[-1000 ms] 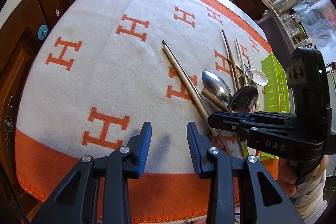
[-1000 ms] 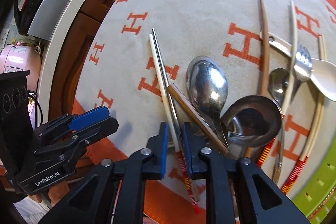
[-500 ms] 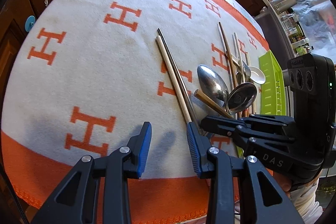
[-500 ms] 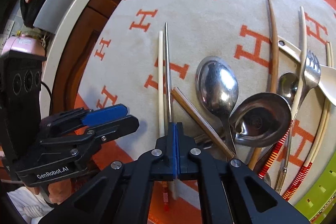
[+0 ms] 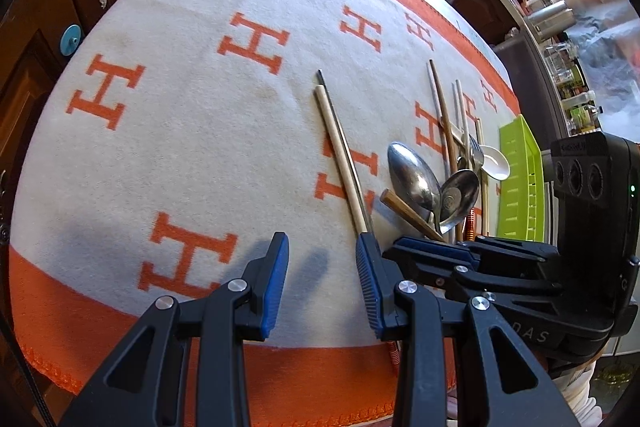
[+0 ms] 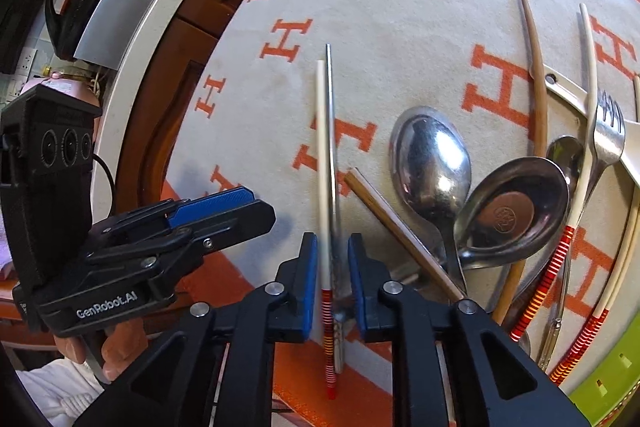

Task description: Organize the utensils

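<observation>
The right claw (image 6: 332,267) is open, with a cream chopstick (image 6: 322,163) and a metal chopstick (image 6: 331,147) lying between its fingers on the blanket (image 6: 400,39). The left claw (image 5: 322,287) is open too, holding nothing. Spoons (image 6: 434,163) lie just right.

Table under orange-and-cream H blanket (image 5: 208,147), chopsticks (image 6: 324,155), spoons (image 6: 432,163), fork (image 6: 608,135), green tray (image 5: 520,183) beside.

Cream blanket (image 5: 200,147), orange H pattern; lime-green tray (image 5: 520,183); red-striped chopstick (image 6: 322,187).
</observation>
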Demonstrator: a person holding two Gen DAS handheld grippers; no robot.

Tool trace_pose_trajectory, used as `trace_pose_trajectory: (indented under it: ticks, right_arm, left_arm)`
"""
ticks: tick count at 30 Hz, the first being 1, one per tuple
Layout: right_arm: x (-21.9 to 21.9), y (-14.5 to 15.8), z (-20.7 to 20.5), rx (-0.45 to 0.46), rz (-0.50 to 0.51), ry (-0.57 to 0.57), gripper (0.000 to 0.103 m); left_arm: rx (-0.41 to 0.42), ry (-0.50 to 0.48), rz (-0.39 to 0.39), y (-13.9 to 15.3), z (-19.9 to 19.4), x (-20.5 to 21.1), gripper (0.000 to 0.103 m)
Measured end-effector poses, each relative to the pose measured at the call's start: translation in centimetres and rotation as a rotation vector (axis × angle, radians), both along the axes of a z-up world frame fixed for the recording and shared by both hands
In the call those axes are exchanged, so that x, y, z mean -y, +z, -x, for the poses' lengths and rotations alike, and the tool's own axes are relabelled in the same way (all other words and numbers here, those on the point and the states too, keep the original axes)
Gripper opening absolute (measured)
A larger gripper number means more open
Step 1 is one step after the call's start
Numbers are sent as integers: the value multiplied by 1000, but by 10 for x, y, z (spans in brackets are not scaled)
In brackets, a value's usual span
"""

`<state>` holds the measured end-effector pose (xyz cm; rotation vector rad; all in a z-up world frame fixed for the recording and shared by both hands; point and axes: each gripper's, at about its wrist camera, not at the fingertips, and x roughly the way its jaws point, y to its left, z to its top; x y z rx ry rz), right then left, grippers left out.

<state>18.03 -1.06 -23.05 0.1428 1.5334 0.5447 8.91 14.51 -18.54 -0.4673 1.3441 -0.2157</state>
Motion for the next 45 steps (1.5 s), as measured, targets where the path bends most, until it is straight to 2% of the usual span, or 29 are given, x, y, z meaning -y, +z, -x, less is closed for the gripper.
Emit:
trace_pose_trajectory:
  ticks: [11, 20, 22, 25, 30, 34, 39, 41, 45]
  right_arm:
    - [-25, -1, 3, 78, 178, 91, 16]
    - [-64, 6, 9, 223, 369, 217, 15]
    - [-72, 7, 13, 252, 401, 259, 4]
    - [-77, 9, 17, 281, 450, 288, 0]
    - [-57, 15, 13, 209, 308, 187, 0]
    - [-38, 33, 17, 208, 216, 123, 0]
    - [-25, 49, 25, 221, 181, 98, 0]
    - [-18, 49, 25, 196, 163, 84, 0]
    - [-4, 49, 27, 178, 146, 54, 0]
  left_arm:
    - [4, 5, 18, -1, 3, -8, 33]
    - [13, 41, 26, 3, 8, -25, 33]
    - [16, 48, 21, 4, 9, -28, 33]
    - [21, 49, 14, 8, 11, -30, 33]
    - [21, 44, 10, 9, 13, -27, 33]
    - [11, 28, 9, 7, 13, -20, 33]
    - [-1, -1, 9, 7, 10, -7, 33]
    - [-11, -6, 10, 7, 8, -2, 33]
    - [-72, -25, 32, -1, 4, 14, 33]
